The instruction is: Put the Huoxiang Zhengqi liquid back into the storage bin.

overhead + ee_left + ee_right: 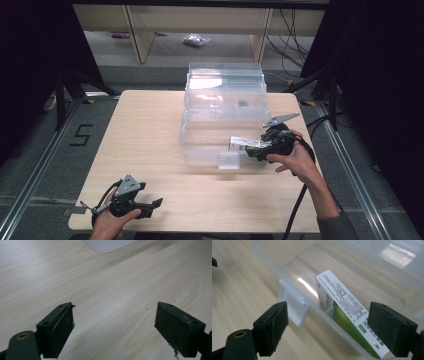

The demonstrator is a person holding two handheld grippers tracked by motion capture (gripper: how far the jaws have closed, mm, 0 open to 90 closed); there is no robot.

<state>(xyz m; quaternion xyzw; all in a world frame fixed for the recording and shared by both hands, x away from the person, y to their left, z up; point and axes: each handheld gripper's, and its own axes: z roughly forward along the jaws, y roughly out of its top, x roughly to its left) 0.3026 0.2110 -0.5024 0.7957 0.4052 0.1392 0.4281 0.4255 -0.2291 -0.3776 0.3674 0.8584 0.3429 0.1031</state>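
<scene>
A pale wooden table seen from above, with a clear plastic storage box standing at its middle, lid swung open toward the far side. At the box's near right corner, the right gripper is held over the rim. Its jaws stand wide apart, and a white and green medicine carton leans on its edge inside the box, against the near wall. In the right gripper view the carton lies between the jaws, but the pads appear clear of it; whether the right pad brushes it is hard to tell.

The left gripper rests near the table's near left corner, well apart from the box, jaws open on nothing.

Risks, as a judgement: the carton stands tilted, so pulling the gripper back carelessly could catch it and tip it flat or drag it over the rim. A jaw could also snag the white latch on the near wall and shift the light box.
</scene>
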